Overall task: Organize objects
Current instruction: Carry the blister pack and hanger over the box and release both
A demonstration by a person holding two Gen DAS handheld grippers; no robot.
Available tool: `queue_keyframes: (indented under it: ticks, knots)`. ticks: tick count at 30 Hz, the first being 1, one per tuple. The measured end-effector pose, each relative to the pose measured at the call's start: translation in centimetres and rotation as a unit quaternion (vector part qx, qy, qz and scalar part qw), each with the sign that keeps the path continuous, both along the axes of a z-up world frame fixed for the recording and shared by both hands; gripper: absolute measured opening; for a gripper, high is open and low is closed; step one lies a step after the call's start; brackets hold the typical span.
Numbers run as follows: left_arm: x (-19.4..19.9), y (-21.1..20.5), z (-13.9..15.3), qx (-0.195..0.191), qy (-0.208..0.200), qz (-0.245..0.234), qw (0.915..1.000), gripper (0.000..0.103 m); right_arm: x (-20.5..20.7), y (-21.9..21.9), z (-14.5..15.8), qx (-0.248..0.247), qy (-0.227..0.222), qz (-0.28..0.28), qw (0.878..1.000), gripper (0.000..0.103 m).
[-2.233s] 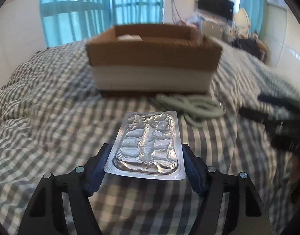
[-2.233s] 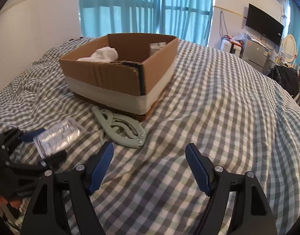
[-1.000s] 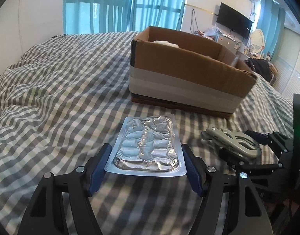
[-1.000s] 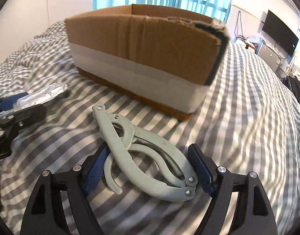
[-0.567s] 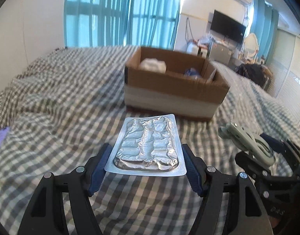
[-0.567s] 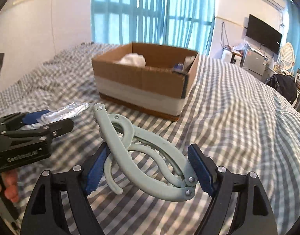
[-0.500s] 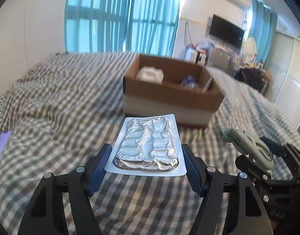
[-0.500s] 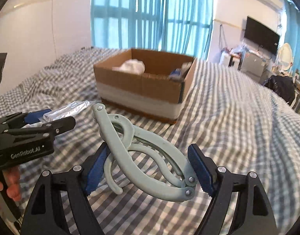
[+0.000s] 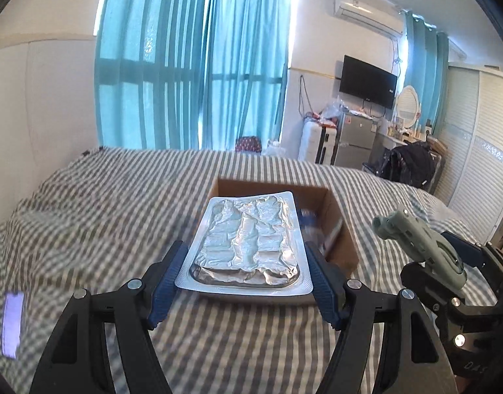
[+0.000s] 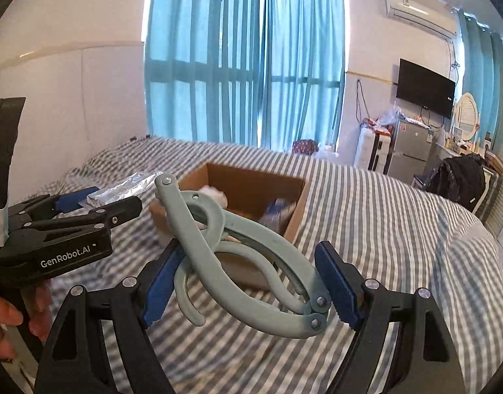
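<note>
A: Starting on your left, what are you carrying?

B: Your left gripper (image 9: pixel 246 271) is clamped on the foil blister pack (image 9: pixel 248 236), held flat by its 2 long edges so it rides level over the checked bedspread (image 9: pixel 97 216).

A: And the cardboard box (image 10: pixel 251 180)?

B: Ahead, open-topped (contents blurred), probably where both go.

A: The right side?

B: Your right gripper (image 10: pixel 248 284) grips the folded grey-green hanger (image 10: pixel 238 249), squeezed across its width so the arms stay collapsed, lifted short of the box.

the cardboard box (image 10: pixel 297 210) is open on top; a white bundle (image 10: pixel 215 195) and blue item (image 10: pixel 279 208) lie inside.
</note>
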State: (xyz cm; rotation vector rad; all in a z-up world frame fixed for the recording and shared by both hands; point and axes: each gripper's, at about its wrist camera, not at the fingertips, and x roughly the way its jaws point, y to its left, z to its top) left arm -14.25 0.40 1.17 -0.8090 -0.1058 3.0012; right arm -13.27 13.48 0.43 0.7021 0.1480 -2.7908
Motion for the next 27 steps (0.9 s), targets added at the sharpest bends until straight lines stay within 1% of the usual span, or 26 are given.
queue_keyframes:
  ticks: [4,9,13,18,24,27]
  knots:
    - [-4.0,0.2,0.4,-0.016,0.004,-0.003,0.9999,0.073,-3.8,0.1,0.9,-0.002,0.007,0.000,1.000,0.081]
    - [-9.1,0.0,-0.5,-0.007,-0.009,-0.010,0.9999,0.073,-9.2,-0.2,0.8,0.001,0.005,-0.001,1.000,0.081]
    - [-12.5,0.2,-1.3,-0.016,-0.009,-0.017,0.9997,0.073,-13.1,-0.3,0.4,-0.010,0.000,-0.003,1.000,0.081]
    - [-15.6,0.5,-2.4,-0.023,-0.011,-0.026,0.9993,0.073,-17.5,-0.6,-0.3,-0.016,-0.012,-0.007,1.000,0.081]
    - [-17.3,0.0,-4.8,-0.033,-0.030,-0.022,0.9988,0.072,-21.3,-1.4,-2.3,-0.013,-0.046,-0.017,0.999,0.081]
    - [-17.9,-0.3,-6.1,-0.040,-0.041,-0.023,0.9981,0.072,-22.3,-1.6,-3.6,-0.007,-0.058,-0.019,0.998,0.081]
